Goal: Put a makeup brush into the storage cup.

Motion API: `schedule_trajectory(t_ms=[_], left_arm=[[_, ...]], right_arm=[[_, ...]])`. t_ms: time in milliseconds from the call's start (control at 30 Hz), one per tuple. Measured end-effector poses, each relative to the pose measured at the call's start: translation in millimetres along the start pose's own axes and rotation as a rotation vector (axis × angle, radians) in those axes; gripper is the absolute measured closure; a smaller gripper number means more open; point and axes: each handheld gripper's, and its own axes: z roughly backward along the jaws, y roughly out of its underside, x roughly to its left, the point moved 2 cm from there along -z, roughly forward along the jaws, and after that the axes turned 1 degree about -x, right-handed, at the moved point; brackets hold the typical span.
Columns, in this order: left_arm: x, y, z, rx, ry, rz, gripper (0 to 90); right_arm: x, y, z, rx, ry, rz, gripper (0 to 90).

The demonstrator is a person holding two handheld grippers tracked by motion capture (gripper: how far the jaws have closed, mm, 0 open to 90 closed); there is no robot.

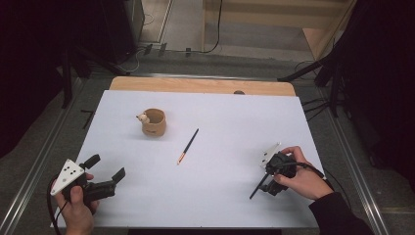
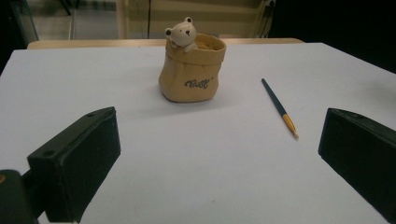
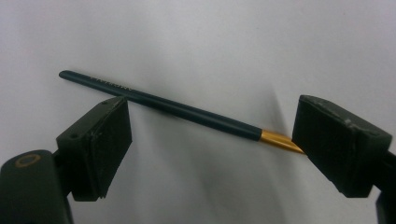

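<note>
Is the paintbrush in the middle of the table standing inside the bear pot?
No, the paintbrush lies flat on the white table, apart from the bear pot.

Dim room, evenly lit white table (image 1: 220,196), soft shadows, dark corners, close views perhaps slightly blurred

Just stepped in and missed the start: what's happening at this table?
A person holds a gripper in each hand over a white table. The right gripper straddles a dark green paintbrush with a gold ferrule, jaws open, not yet gripping. The left gripper hangs open. A second paintbrush lies beside a tan bear-topped ceramic pot.
</note>
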Motion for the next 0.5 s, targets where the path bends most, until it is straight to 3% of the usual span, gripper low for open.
schedule_trajectory(t_ms=[267, 500], left_arm=[[0.6, 0.1, 0.6, 0.002, -0.002, 0.001, 0.0], [0.9, 0.0, 0.7, 0.002, -0.002, 0.001, 0.0]], right_arm=[[-0.7, -1.3, -3.0, 0.027, -0.002, 0.040, 13.3], [-2.0, -0.3, -6.4, 0.041, 0.010, 0.038, 14.2]])
